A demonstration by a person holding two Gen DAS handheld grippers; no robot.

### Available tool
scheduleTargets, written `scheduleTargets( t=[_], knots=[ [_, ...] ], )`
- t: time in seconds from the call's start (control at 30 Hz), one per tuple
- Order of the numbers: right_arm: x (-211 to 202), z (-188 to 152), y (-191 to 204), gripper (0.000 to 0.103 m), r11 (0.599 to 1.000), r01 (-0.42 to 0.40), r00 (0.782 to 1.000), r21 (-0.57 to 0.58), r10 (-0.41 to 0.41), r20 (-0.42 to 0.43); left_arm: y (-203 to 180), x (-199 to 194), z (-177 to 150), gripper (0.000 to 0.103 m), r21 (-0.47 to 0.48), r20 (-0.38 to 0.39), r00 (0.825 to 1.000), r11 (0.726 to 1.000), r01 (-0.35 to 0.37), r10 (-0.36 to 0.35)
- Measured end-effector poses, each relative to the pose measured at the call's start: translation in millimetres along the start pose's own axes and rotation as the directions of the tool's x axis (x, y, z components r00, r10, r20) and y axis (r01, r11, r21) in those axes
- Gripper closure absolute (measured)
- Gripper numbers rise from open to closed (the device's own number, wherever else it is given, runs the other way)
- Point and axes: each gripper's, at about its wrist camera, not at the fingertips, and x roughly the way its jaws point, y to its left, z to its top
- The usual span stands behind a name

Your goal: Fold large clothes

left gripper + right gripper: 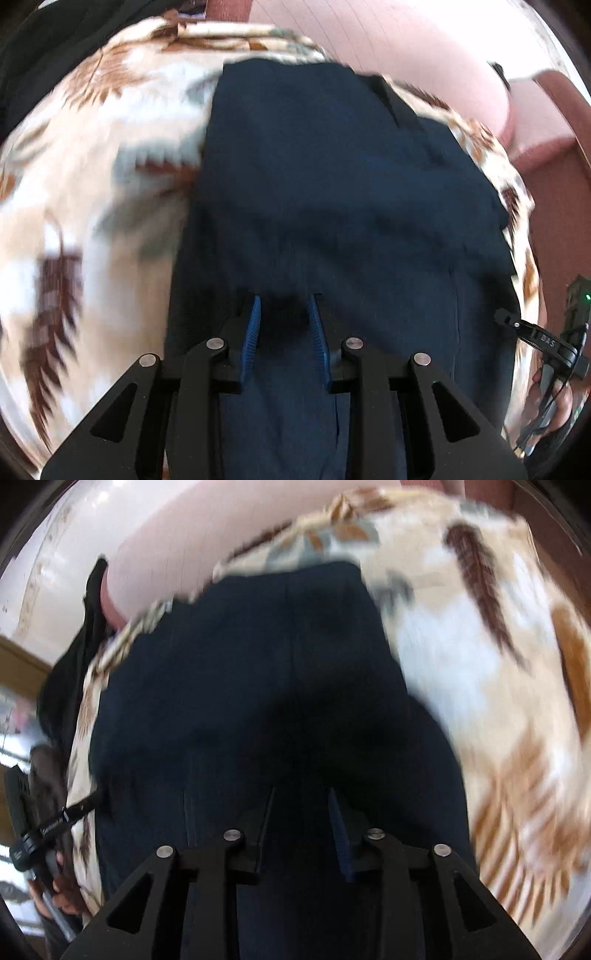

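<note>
Left wrist view first: feather-print blanket (92, 177) in cream, brown and grey on the left, pretty blurry, then the dark navy garment (332, 192) laid flat on top of it, filling the middle and running from the far edge right down under the camera. Left gripper (284, 306) hovering low over the navy cloth, blue pads (253, 332) spread with a clear gap, nothing pinched. Further right, a hand (550, 402) holding the other black device at the frame edge, pink wall (406, 44) behind. Right wrist view: other hand (55, 871) with its device at far left, pink wall (166, 535) up top, then the same navy garment (258, 686) in the centre on the blanket (498, 664). Right gripper (301, 794) also spread apart over the fabric, gripping nothing; can't tell if touching.
</note>
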Motion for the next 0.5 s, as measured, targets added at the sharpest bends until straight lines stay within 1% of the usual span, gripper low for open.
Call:
scheduleTargets(
  t=[0.1,0.17,0.23,0.27,0.3,0.37,0.4,0.43,0.5],
  knots=[
    [-14,-42,-3,0.071,0.999,-0.009,0.999,-0.032,0.008,-0.041,0,-12,-42,0.077,0.023,-0.042,0.999,0.999,0.026,-0.025],
    [-26,-66,-2,0.071,0.998,0.0,0.999,-0.068,-0.004,-0.054,-1,-20,-68,0.073,0.036,-0.065,0.997,0.998,0.045,-0.042],
    [-37,-90,-2,0.068,0.995,0.006,0.998,-0.1,-0.012,-0.065,0,-29,-96,0.072,0.067,-0.092,0.995,0.997,0.043,-0.037],
    [-43,-102,-4,0.068,0.993,0.011,0.998,-0.116,-0.019,-0.065,1,-33,-103,0.072,0.076,-0.095,0.995,0.996,0.046,-0.039],
    [-48,-112,-5,0.067,0.992,0.013,0.998,-0.126,-0.021,-0.06,3,-39,-115,0.072,0.088,-0.095,0.995,0.995,0.052,-0.043],
    [-63,-129,-9,0.063,0.99,0.022,0.999,-0.142,-0.028,-0.038,10,-49,-130,0.068,0.099,-0.09,0.995,0.994,0.055,-0.046],
    [-71,-140,-14,0.058,0.989,0.034,0.999,-0.147,-0.036,-0.016,16,-57,-140,0.066,0.103,-0.083,0.995,0.993,0.06,-0.051],
    [-77,-145,-19,0.055,0.988,0.048,0.999,-0.149,-0.048,0.001,23,-63,-145,0.065,0.103,-0.077,0.996,0.993,0.059,-0.051],
    [-87,-157,-34,0.054,0.984,0.102,0.994,-0.145,-0.096,0.049,39,-78,-157,0.064,0.107,-0.056,0.997,0.993,0.056,-0.05]
  ],
)
